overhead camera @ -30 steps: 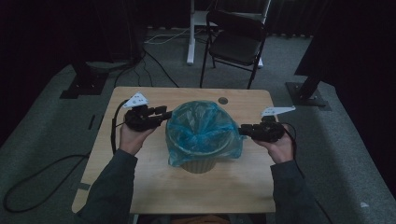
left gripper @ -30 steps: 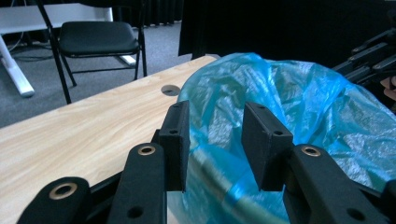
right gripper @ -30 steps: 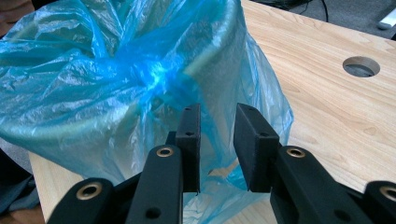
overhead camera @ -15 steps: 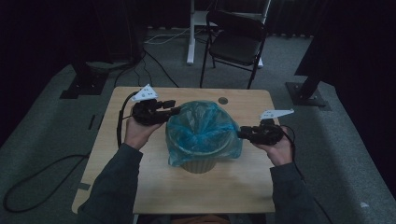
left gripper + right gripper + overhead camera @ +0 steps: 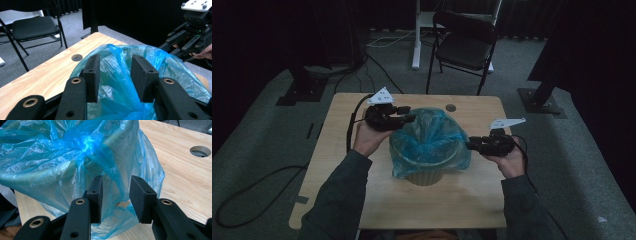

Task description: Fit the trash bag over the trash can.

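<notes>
A beige bin (image 5: 424, 176) lined with a blue plastic bag (image 5: 429, 142) stands mid-table. My left gripper (image 5: 409, 118) hovers at the bag's far left rim. Its jaws have just been opening and stand open (image 5: 115, 67) above the crumpled blue film (image 5: 172, 72), gripping nothing. My right gripper (image 5: 471, 146) sits at the bin's right side, also seen across the bag (image 5: 170, 47) from the left gripper view. Its jaws have just been opening too and are open (image 5: 115, 188). The bag's hanging skirt (image 5: 62, 157) shows through the gap, and the pads do not press it.
The wooden table (image 5: 342, 150) has a round cable hole (image 5: 451, 107) near its far edge. A black folding chair (image 5: 467, 47) stands behind the table. Cables trail over the grey floor at the left (image 5: 257, 185). Dark stand bases flank the table.
My left gripper has moved right and toward the far side, up over the bag's rim. The right gripper has stayed by the bin, with its jaws wider apart.
</notes>
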